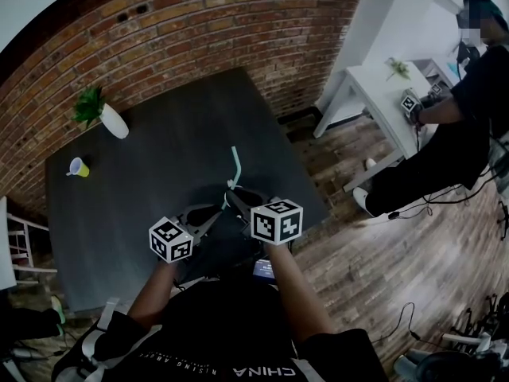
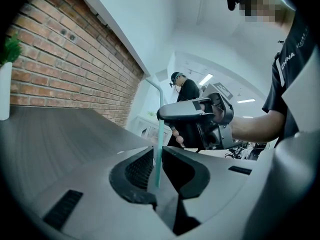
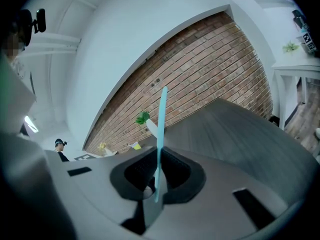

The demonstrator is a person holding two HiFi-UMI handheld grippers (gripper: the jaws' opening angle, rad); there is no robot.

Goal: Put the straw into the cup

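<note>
The teal straw (image 3: 162, 119) stands nearly upright, with its lower part between the jaws of both tools. The right hand-held gripper (image 3: 159, 156) is clamped on it. The left hand-held gripper (image 2: 158, 156) has its jaws narrow, with the pads apparently against the straw just below the right one's hold. The yellow cup (image 1: 77, 167) sits on the dark bench (image 1: 175, 126), well apart from both, off to the left and beyond the left hand-held gripper.

The double hold is the main risk. If one tool pulls away while the other is clamped, the thin straw could kink or spring out and fall. With only one narrow grip left, it could also swing off upright. The cup looks small and light, so a straw tip striking its rim may tip it.

Count: one straw, one cup, two hand-held grippers and one potted plant (image 1: 99, 111) beyond the cup. One other person (image 1: 445, 134) stands by a white table (image 1: 374, 86), far to the right.
</note>
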